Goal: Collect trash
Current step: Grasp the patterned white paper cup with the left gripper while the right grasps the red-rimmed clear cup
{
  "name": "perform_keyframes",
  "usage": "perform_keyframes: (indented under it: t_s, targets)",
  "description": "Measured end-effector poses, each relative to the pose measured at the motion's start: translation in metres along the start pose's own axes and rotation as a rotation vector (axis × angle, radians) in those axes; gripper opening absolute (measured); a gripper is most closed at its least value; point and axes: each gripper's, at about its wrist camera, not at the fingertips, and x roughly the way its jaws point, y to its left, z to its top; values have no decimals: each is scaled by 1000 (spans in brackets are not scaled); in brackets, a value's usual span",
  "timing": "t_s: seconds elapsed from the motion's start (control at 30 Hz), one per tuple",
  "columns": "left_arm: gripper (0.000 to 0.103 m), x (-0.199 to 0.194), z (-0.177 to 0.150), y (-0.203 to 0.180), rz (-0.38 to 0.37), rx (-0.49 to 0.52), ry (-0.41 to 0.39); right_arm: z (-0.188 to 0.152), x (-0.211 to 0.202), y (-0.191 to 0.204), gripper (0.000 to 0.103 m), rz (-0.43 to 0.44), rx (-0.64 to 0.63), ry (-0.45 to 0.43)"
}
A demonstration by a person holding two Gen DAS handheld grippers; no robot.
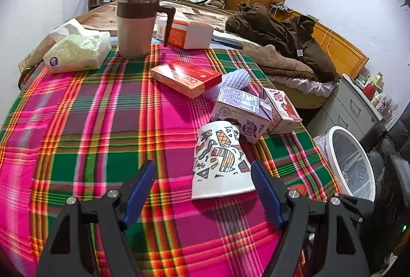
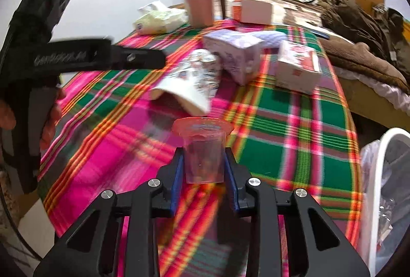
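Observation:
A patterned paper cup [image 1: 217,164] lies on its side on the plaid tablecloth [image 1: 89,123], mouth toward me. My left gripper [image 1: 202,165] stands open around its near end, pads apart from it. Behind the cup sit a purple drink carton [image 1: 241,110] and a strawberry carton [image 1: 283,110]. In the right wrist view my right gripper [image 2: 203,152] is shut on a clear plastic cup [image 2: 202,138] with a reddish rim, held upright just above the cloth. The paper cup [image 2: 187,87] lies beyond it, with the left gripper's body [image 2: 102,56] reaching in from the left.
A white-rimmed trash bin [image 1: 330,149] with a liner stands off the table's right edge. At the back are a red box [image 1: 185,77], a lidded mug [image 1: 137,23], a tissue pack [image 1: 77,51] and a white-orange box [image 1: 189,33]. A bed with a brown coat [image 1: 282,38] lies beyond.

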Motion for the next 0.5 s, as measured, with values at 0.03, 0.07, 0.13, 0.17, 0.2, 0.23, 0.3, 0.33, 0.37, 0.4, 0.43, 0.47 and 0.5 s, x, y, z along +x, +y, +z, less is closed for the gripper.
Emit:
perform_keyframes:
  t_s: [0.03,0.07,0.13,0.17,0.2,0.23,0.3,0.33,0.37,0.4,0.43,0.47,0.5]
  targets:
    - [78,3,1,-1,-4,-6,5,2,1,-4,31,-15,9,3]
    - [79,7,1,-1,-10,-11,9,3,2,-7,31,-24,19,1]
    - [82,14,2,-4,-21,-16,26,8,4,-16,31,-39,39,1]
    - [82,18,2,-6,-21,-13,33,9,5,-21,31,-53,50,2]
    - [82,23,2,-9,-19,-10,39,11,6,-24,31,-59,60,-1]
    - [82,27,2,-10,-18,-11,47,13,7,-29,31,-64,74,-1]
    - [82,35,2,-12,-24,-21,67,17,10,-38,31,-69,105,0]
    - [82,39,2,-14,-27,-21,73,19,11,-41,31,-66,115,-1]
    - [82,41,1,-16,-22,-16,76,20,12,-43,31,-65,122,-2]
    - [82,44,0,-18,-6,-11,80,21,13,-44,31,-63,124,-1]
    - [82,46,-1,-19,3,-7,81,22,14,-45,31,-60,125,-1]
    - [82,46,-1,-20,8,-4,77,23,16,-45,31,-55,126,2]
    - [82,47,0,-20,10,-5,74,23,15,-46,31,-54,125,2]
